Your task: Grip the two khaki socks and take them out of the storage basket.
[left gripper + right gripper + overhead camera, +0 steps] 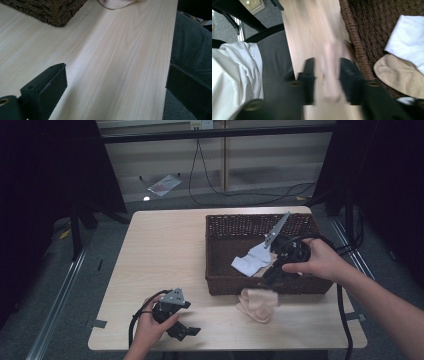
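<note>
Peach-coloured cloth [257,304] hangs pinched in the right gripper [274,279] at the dark wicker basket's [260,287] near wall, not yet inside with the white cloth [252,261], while the left gripper [187,331] rests spread on the table [160,250].

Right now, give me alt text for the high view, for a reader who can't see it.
A person's right tool holds a peach fabric sock at the front edge of a dark brown woven wicker basket on a pale wooden table. A white sock lies inside; the left tool rests open near the front edge.
</note>
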Demonstrator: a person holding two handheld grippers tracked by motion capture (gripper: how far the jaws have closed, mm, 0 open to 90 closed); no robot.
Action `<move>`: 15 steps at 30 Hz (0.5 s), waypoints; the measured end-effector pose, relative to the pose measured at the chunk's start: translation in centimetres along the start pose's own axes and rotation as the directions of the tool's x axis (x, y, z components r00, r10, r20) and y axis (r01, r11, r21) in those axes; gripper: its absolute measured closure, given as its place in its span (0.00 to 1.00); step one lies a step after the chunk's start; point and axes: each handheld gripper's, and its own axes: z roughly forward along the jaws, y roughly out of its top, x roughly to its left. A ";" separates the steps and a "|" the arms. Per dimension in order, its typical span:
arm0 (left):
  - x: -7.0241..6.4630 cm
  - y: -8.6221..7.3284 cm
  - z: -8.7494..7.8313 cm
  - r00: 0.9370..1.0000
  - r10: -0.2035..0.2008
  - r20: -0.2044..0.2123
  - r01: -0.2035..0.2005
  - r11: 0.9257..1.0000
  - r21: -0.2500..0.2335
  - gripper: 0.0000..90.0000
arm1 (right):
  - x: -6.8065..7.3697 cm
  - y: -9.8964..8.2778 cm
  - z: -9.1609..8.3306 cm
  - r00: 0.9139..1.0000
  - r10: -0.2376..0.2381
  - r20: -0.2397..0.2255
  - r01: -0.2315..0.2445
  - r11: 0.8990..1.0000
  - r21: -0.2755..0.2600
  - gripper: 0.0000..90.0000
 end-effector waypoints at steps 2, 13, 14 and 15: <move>0.0 0.0 0.0 1.000 0.001 0.001 -0.001 1.000 0.001 0.04 | 0.1 -0.1 0.3 1.000 0.002 0.002 -0.002 1.000 0.001 0.64; 0.0 0.0 -0.1 1.000 0.002 0.001 -0.002 1.000 0.000 0.03 | 0.5 -1.9 1.0 0.998 -0.014 0.058 0.016 0.999 -0.032 0.33; 0.0 0.0 -0.1 1.000 0.003 0.001 -0.003 1.000 0.001 0.03 | 0.5 -2.0 1.0 0.998 -0.017 0.063 0.019 0.999 -0.032 0.31; 0.0 0.0 -0.1 1.000 0.005 0.000 -0.005 1.000 0.005 0.03 | 0.6 -2.3 1.0 0.997 -0.023 0.069 0.025 0.999 -0.032 0.29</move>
